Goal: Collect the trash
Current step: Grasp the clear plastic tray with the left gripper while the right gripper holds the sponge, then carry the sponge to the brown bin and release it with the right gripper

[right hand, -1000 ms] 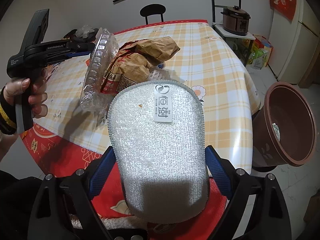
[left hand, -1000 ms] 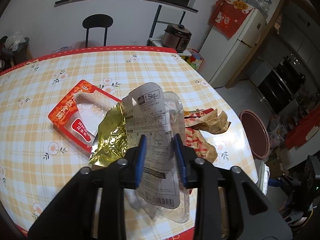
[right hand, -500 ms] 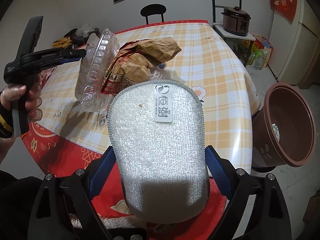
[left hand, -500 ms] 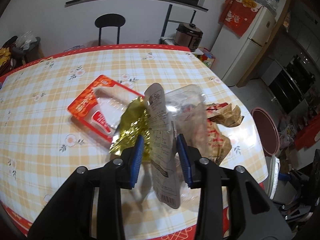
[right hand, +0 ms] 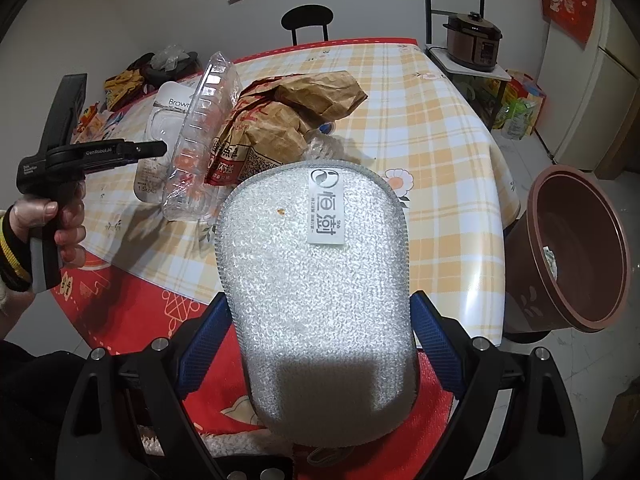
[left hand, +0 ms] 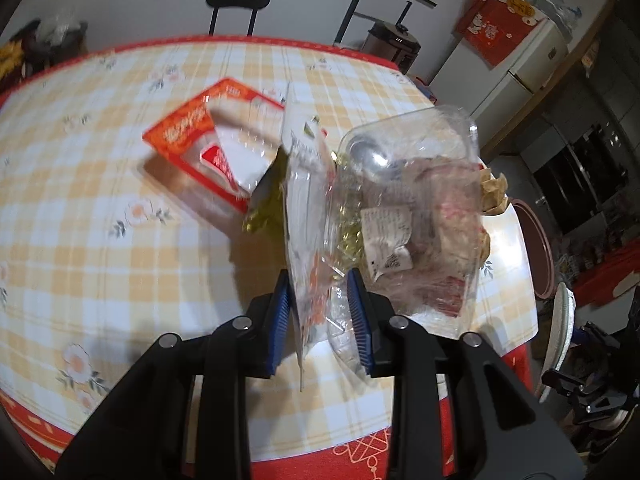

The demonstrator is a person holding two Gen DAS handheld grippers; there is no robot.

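Observation:
My left gripper (left hand: 319, 280) holds a clear plastic clamshell (left hand: 408, 200) and a white printed card (left hand: 304, 168) together between its blue pads, and its jaws are closing on them. The right wrist view shows that clamshell (right hand: 200, 132) upright just above the checked table (right hand: 440, 128), beside a crumpled brown paper bag (right hand: 288, 120). A gold foil wrapper (left hand: 268, 204) and a red-orange package (left hand: 200, 140) lie on the table behind. My right gripper (right hand: 320, 340) is shut on a silver scouring sponge (right hand: 320, 280) off the table's near edge.
A brown bin (right hand: 576, 248) stands on the floor right of the table, with a scrap inside. A black chair (left hand: 238, 4) is at the far side; a rice cooker (right hand: 474, 40) and a fridge (left hand: 520, 60) stand beyond. A hand (right hand: 60, 220) grips the left handle.
The left gripper has sunk toward the table with the plastic packaging, and the card has turned from facing the camera to nearly edge-on. The right gripper and sponge have not moved.

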